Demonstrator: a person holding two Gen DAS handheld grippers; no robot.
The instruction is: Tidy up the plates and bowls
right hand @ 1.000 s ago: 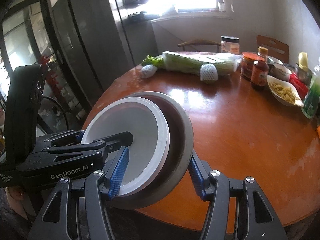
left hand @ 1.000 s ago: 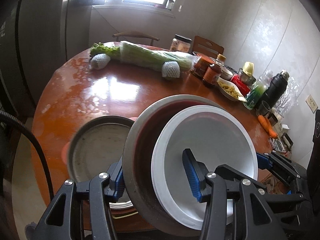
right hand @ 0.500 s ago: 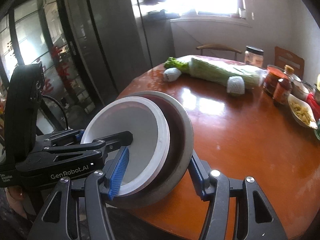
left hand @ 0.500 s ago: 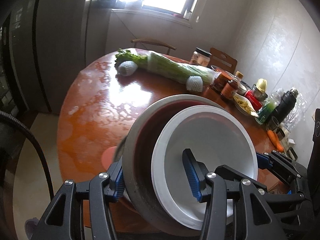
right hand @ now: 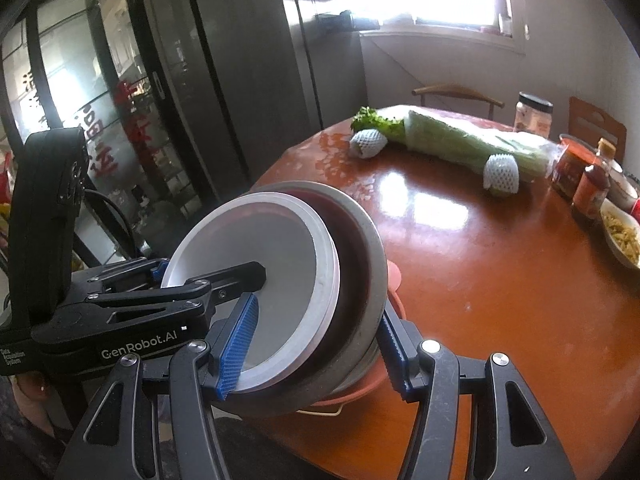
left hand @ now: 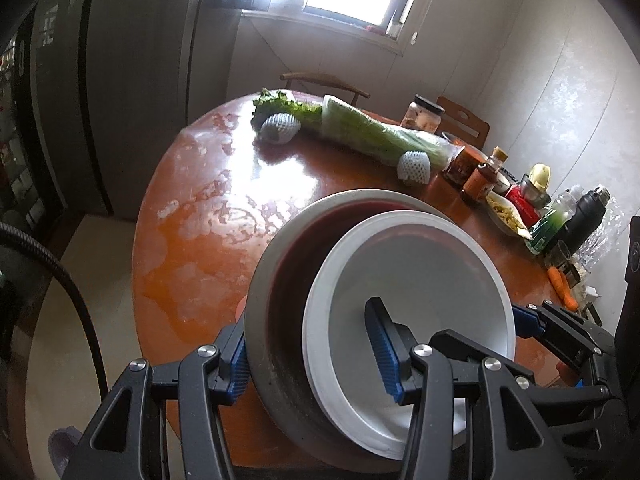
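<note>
The left gripper (left hand: 312, 354) pinches one side of a nested stack: one blue pad lies inside the white bowl (left hand: 416, 280), the other presses the outer wall of the grey bowl (left hand: 280, 280) that holds it. The right gripper (right hand: 320, 348) clamps the opposite side of the same stack the same way, one pad inside the white bowl (right hand: 256, 264), one on the grey bowl's (right hand: 364, 256) outside. The stack is tilted, held between the two tools over the near edge of the round table (left hand: 208, 216).

Only the right wrist view shows what sits under the stack: a salmon-pink dish (right hand: 360, 388) just below the grey bowl on the table edge. Only the left wrist view shows the black flask (left hand: 584, 220) and carrots (left hand: 560, 284) far to that gripper's right. Beyond both grippers lie wrapped greens (left hand: 376, 136) and jars (right hand: 534, 114).

A second ago a grey plate lay on the table just left of the left gripper; it is now out of sight, and the greens sit farther off.
</note>
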